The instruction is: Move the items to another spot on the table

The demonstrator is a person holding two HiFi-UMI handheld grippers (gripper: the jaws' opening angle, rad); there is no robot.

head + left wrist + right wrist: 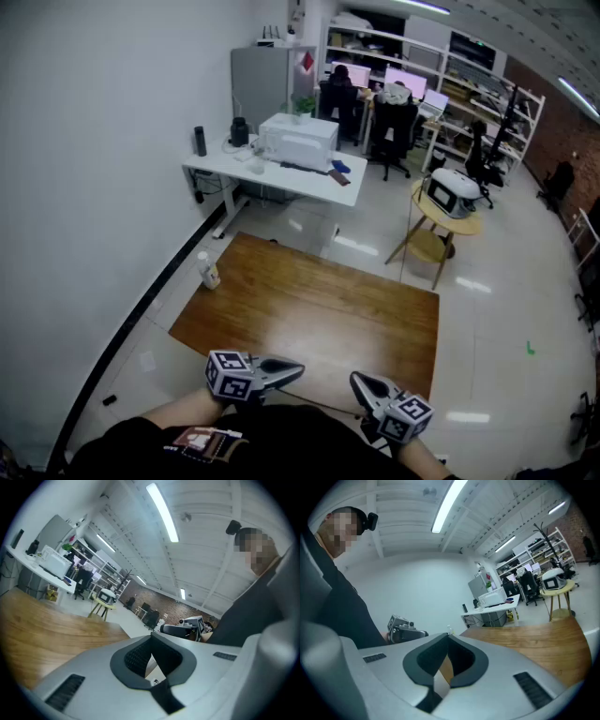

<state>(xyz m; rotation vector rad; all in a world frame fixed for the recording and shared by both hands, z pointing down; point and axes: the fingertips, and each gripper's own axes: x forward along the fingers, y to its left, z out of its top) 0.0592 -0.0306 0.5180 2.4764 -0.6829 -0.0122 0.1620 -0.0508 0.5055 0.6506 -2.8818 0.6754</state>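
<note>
Lower edge of head view: left gripper (292, 369) and right gripper (360, 381) sit close to the person's body, at the near edge of the wooden surface (319, 309), tips turned toward each other.
Left gripper state: jaws together at the tip, nothing between them in its own view.
Right gripper state: jaws closed tip to tip, empty.
Task item: one small white bottle (207, 272), upright, at the far left corner of the surface (centre-left of the head view), well apart from both grippers.
Other items: the bottle is the only item I can find on the wood.
Progress (judgement): nothing is gripped and nothing is being carried. Either no move is under way or one is finished; the frames do not tell which.
Left to do (judgement): reach across to the bottle, open, close on it, carry it, set it down on another part of the surface.
Hidden: the near strip of the surface lies under the grippers and the person's dark torso (272, 441).
Hard to make out: bottle label and cap are too small to read. The right gripper view shows only a pale speck at the far corner, likely the bottle.
Background: white desk (309, 180) beyond the surface; I judge it no part of the task.
</note>
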